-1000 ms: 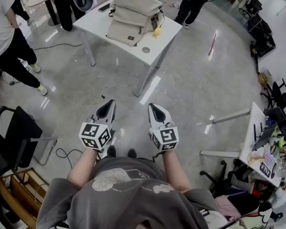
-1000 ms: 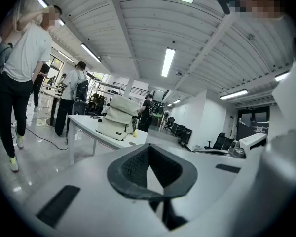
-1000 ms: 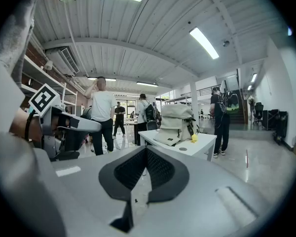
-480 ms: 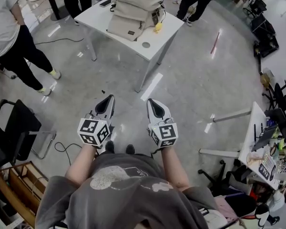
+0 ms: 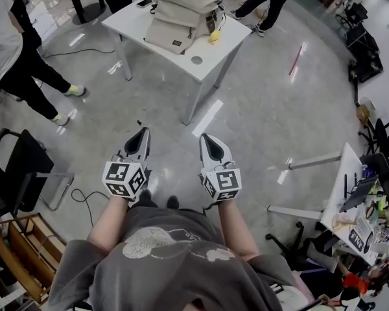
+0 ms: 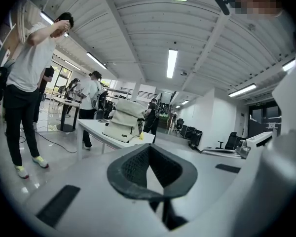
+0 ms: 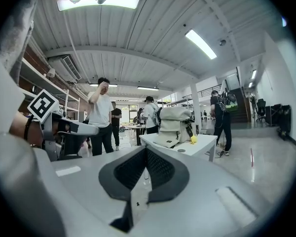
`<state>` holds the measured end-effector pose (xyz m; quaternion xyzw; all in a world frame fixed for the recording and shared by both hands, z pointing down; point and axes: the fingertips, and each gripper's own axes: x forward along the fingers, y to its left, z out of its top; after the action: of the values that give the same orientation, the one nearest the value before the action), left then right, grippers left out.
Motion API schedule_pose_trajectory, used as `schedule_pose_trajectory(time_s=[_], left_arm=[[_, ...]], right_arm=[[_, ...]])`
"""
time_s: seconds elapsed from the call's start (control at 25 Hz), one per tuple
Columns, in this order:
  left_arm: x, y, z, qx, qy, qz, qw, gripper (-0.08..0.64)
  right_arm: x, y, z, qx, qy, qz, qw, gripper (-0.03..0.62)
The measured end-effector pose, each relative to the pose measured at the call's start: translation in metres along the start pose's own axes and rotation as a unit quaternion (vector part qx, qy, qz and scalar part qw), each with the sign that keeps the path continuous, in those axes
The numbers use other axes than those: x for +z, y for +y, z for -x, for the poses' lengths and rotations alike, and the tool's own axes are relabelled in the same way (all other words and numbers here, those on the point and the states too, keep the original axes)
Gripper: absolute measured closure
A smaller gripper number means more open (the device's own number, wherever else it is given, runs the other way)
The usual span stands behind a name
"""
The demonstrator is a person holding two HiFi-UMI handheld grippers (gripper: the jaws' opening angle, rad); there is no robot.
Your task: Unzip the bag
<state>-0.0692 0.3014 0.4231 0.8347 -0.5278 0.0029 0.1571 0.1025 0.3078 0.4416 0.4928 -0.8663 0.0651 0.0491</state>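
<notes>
Beige bag (image 5: 181, 15) stood on the white surface (image 5: 204, 70), far end of the room. Left gripper (image 5: 141, 135) and right gripper (image 5: 209, 141) were side by side over the floor (image 5: 266, 122), well apart from the bag. Both sets of fingers were fully closed and held nothing.

Bright ceiling strip lights (image 6: 172, 63) glare off the glossy floor (image 5: 259, 118); fisheye views bend, edges dark and blurred.

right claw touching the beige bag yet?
Apart. In the head view the right claw hangs shut over the grey floor, with open floor between it and the beige fabric backpack on the white table.
</notes>
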Motion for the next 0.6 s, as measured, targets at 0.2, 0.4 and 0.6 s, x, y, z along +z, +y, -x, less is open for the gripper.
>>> schedule_pose_trajectory(time_s=[0.2, 0.4, 0.6], left_arm=[[-0.003, 0.000, 0.001, 0.017, -0.005, 0.001, 0.9998, 0.555], [-0.004, 0.004, -0.009, 0.016, -0.001, -0.001, 0.9999, 0.554], [-0.004, 0.017, -0.040, 0.006, 0.003, -0.001, 1.0000, 0.554]], right_arm=[[-0.008, -0.015, 0.003, -0.006, 0.004, -0.009, 1.000, 0.592], [-0.014, -0.021, -0.005, -0.009, 0.011, -0.015, 1.000, 0.592], [-0.017, -0.032, -0.024, -0.016, 0.021, -0.008, 1.000, 0.592]])
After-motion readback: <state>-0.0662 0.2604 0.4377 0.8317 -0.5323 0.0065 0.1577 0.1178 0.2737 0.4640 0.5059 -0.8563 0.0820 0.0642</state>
